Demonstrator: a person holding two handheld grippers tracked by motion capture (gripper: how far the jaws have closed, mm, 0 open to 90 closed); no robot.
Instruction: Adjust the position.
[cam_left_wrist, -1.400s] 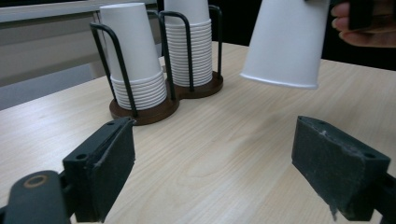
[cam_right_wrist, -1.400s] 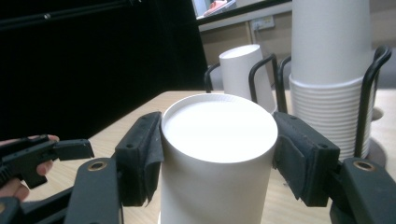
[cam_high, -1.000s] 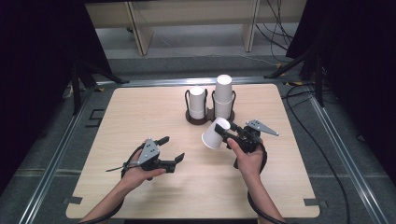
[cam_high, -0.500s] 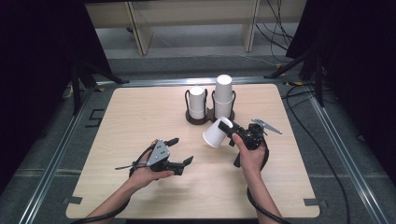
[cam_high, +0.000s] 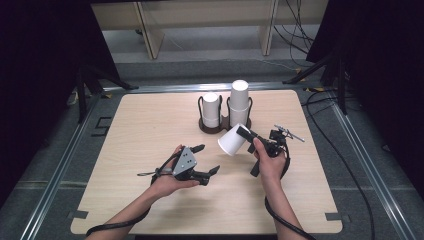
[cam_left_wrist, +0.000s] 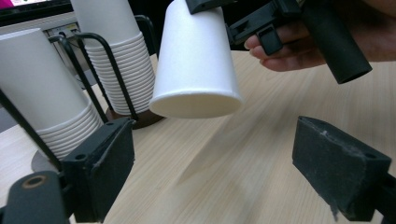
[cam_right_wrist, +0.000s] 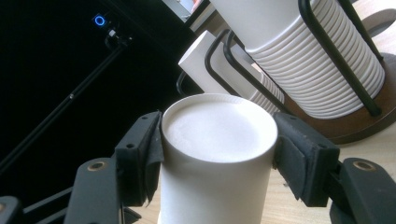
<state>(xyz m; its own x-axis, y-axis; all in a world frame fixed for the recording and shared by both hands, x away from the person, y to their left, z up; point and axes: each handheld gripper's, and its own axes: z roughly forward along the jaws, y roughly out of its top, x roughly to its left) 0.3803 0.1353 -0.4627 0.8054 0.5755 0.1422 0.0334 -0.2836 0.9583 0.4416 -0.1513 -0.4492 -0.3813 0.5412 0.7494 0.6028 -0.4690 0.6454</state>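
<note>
A white paper cup (cam_high: 230, 141) hangs tilted above the table, its mouth toward the near left. My right gripper (cam_high: 245, 134) is shut on the cup's closed end; the right gripper view shows both pads (cam_right_wrist: 145, 156) pressing the cup (cam_right_wrist: 215, 158) from either side. My left gripper (cam_high: 207, 160) stands open just left of the cup and holds nothing. Its own view has the cup (cam_left_wrist: 196, 60) a little way ahead and above the gap of the left gripper (cam_left_wrist: 219, 163). Behind, a black wire holder (cam_high: 223, 125) carries two stacks of cups (cam_high: 239, 100), the right one taller.
The wooden table (cam_high: 150, 125) has a metal frame around it, and cables run on the floor at the right. The wire holder with its cup stacks (cam_right_wrist: 303, 60) stands close behind the held cup.
My left gripper has moved right, toward the held cup. The right gripper has turned a little in the hand, and the cup has stayed almost where it was.
</note>
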